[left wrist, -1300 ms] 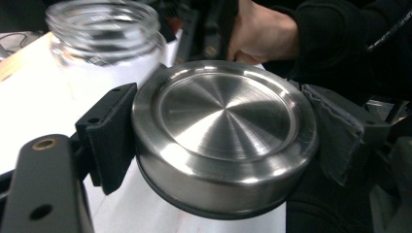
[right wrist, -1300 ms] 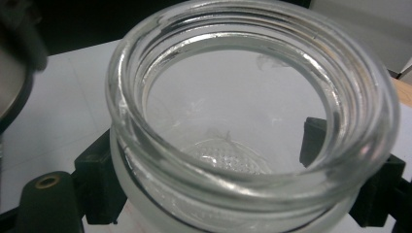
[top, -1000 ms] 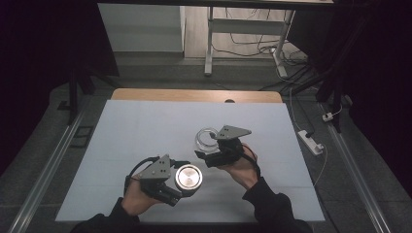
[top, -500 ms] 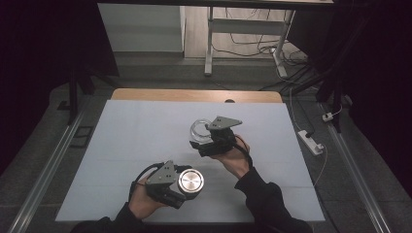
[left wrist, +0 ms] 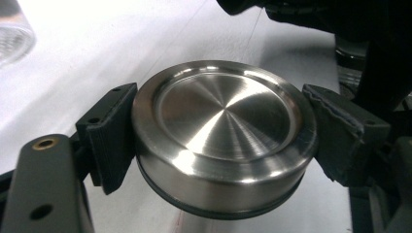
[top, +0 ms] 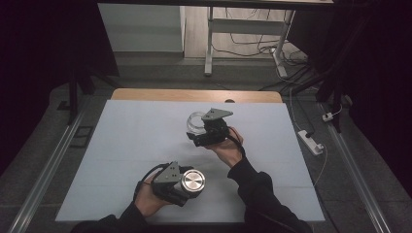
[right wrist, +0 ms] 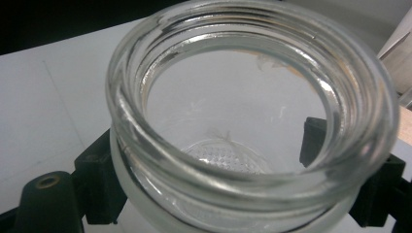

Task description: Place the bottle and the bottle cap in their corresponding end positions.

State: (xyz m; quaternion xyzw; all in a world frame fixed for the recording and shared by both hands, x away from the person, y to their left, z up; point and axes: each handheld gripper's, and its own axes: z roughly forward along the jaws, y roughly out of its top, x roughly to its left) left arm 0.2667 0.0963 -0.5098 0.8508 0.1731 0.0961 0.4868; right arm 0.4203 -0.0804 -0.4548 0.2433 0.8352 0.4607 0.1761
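On the pale table (top: 121, 145) I see my right gripper (top: 198, 133) clamped around the open glass jar (top: 194, 125) near the middle, while my left gripper (top: 190, 183) pinches the round steel lid (top: 193, 180) near the front edge.

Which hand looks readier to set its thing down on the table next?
Left, probably: the left gripper holds the metal lid low, near the white table, while the right gripper holds the glass jar farther out.

The left gripper (top: 187, 187) has carried the lid (top: 193, 180) away from the jar (top: 195, 124).
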